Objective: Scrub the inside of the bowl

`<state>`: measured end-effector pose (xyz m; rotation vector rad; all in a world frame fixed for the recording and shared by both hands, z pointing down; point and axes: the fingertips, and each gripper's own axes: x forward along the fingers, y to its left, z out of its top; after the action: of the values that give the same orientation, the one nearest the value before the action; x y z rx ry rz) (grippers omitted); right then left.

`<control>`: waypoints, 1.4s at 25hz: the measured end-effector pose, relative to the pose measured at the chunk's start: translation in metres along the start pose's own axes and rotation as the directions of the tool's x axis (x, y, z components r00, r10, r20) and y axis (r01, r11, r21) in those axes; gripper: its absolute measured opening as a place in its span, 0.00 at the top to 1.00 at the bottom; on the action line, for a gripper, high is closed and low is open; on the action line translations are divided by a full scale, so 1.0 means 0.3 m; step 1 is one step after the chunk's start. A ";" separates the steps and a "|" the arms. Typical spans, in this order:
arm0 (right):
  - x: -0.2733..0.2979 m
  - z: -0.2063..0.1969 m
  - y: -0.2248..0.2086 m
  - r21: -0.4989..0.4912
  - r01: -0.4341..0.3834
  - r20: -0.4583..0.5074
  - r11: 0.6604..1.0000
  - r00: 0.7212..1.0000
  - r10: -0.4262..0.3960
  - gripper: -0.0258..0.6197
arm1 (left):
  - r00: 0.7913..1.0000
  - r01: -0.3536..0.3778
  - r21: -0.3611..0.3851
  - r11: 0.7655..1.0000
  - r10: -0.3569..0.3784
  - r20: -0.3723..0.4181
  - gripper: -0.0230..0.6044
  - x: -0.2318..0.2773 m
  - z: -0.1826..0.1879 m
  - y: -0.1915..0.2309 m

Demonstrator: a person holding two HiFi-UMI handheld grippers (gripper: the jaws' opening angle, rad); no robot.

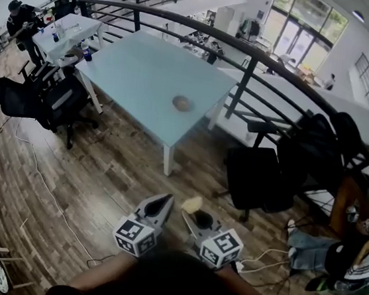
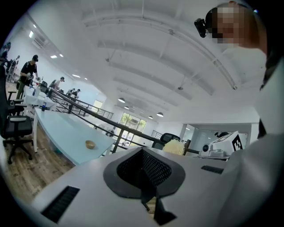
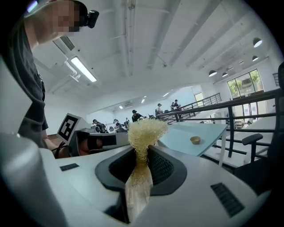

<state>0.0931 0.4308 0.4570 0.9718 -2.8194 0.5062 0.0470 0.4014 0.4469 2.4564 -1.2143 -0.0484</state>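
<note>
While the person stands on the wooden floor (image 1: 102, 167), well apart from the pale blue table (image 1: 140, 71), both tools are held close to the body. The bowl (image 1: 182, 103), small and brownish, sits alone on the tabletop near its front edge, at about twelve o'clock from the grippers. The right gripper (image 3: 141, 166) is clamped narrow on a pale yellow fibrous scrubber (image 3: 146, 131), whose frayed tuft sticks out past the jaws. At its nine o'clock, just beside it, the left gripper (image 2: 144, 175) has its jaws pressed together with nothing between them. A dark railing (image 1: 246, 78) curves past the table's far side.
</note>
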 end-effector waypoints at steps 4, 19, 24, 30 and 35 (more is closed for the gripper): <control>0.140 0.053 -0.014 -0.001 0.010 -0.002 1.000 1.000 -0.010 0.84 | 1.000 0.032 0.014 0.999 -0.031 -0.002 0.97 0.032 0.077 0.117; 0.440 0.120 -0.018 0.048 0.008 -0.011 0.999 1.000 -0.008 0.84 | 0.999 0.036 -0.004 0.999 -0.036 -0.005 0.97 0.038 0.184 0.392; 0.486 0.124 -0.058 0.055 -0.009 -0.023 0.998 1.000 0.011 0.84 | 1.000 0.015 -0.023 1.000 -0.015 -0.002 0.97 0.068 0.192 0.440; 0.546 0.168 -0.185 0.015 -0.007 -0.046 1.000 0.999 0.008 0.84 | 0.999 -0.039 -0.031 0.999 0.040 0.017 0.97 0.159 0.232 0.494; 0.560 0.203 -0.339 0.007 -0.035 -0.052 0.999 0.998 0.036 0.84 | 0.998 -0.067 -0.050 0.996 0.068 0.014 0.97 0.313 0.244 0.499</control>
<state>0.0234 0.2374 0.4641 0.8977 -2.7952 0.5370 -0.0226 0.2231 0.4475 2.3750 -1.2861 -0.0785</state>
